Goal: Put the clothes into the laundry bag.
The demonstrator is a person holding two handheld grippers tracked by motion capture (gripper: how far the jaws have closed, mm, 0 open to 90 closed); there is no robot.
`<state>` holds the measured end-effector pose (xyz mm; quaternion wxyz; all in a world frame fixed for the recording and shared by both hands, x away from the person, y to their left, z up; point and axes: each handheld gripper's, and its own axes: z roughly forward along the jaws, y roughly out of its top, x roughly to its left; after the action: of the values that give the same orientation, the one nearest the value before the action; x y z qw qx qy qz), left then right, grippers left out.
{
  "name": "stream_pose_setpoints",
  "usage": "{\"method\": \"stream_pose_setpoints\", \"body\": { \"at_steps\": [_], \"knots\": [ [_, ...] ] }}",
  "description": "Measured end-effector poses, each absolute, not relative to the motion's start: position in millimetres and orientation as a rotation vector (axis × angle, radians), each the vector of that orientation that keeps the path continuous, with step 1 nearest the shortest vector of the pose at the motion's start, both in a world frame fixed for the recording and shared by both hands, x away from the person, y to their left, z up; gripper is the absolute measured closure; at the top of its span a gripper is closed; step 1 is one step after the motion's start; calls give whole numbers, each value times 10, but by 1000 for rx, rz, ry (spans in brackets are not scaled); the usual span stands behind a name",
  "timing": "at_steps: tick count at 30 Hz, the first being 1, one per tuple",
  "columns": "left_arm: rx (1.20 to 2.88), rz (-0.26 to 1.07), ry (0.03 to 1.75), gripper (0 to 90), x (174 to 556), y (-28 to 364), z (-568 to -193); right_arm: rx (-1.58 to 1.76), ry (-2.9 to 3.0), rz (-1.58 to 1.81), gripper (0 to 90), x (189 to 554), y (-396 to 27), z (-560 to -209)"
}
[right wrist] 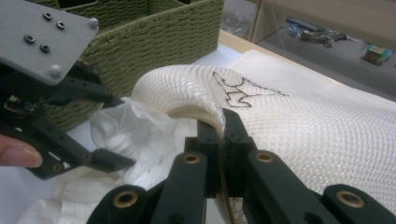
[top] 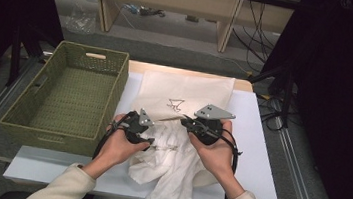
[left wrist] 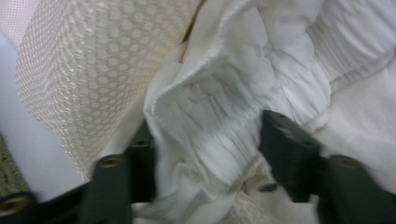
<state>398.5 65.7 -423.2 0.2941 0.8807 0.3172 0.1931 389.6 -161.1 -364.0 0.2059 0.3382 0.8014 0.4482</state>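
While both hands work at frame centre in the high view, the cream mesh laundry bag [top: 185,93] lies flat on the white table [top: 255,138], beside the green woven basket [top: 71,97] at left. The left gripper [left wrist: 205,149] view shows part-open jaws flanking the crumpled white garment [left wrist: 224,121], apparently for feeding it in. The right gripper [right wrist: 223,135], lower centre, pinches the bag's rim, lifting its mouth open.

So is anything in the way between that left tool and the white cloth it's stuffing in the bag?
Nothing visible. The left tool has the crumpled white cloth right between its jaws. The right tool pinches the mesh bag at its rim, holding the mouth up, so the way in looks clear.
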Motion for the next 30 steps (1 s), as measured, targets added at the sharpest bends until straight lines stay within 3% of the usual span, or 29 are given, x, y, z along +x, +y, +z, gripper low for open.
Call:
{"method": "stream_pose_setpoints", "body": {
  "at_steps": [5,12,14,16,18,30],
  "knots": [
    [2277,454,854,841,3933,586,-4174,937,2223,1248,888,3881,-1599,-3632],
    [2248,462,836,870,3956,456,-4144,923,2232,1249,888,3871,-1569,-3641],
    [2241,555,846,757,3964,478,-4164,922,2233,1246,888,3876,-1581,-3641],
    [2265,611,847,530,3963,486,-4173,924,2242,1248,888,3880,-1584,-3643],
    [2308,593,848,373,3967,498,-4191,913,2239,1248,888,3884,-1582,-3641],
    [2314,476,796,344,3931,426,-4222,919,2242,1247,888,3880,-1581,-3640]
  ]
}}
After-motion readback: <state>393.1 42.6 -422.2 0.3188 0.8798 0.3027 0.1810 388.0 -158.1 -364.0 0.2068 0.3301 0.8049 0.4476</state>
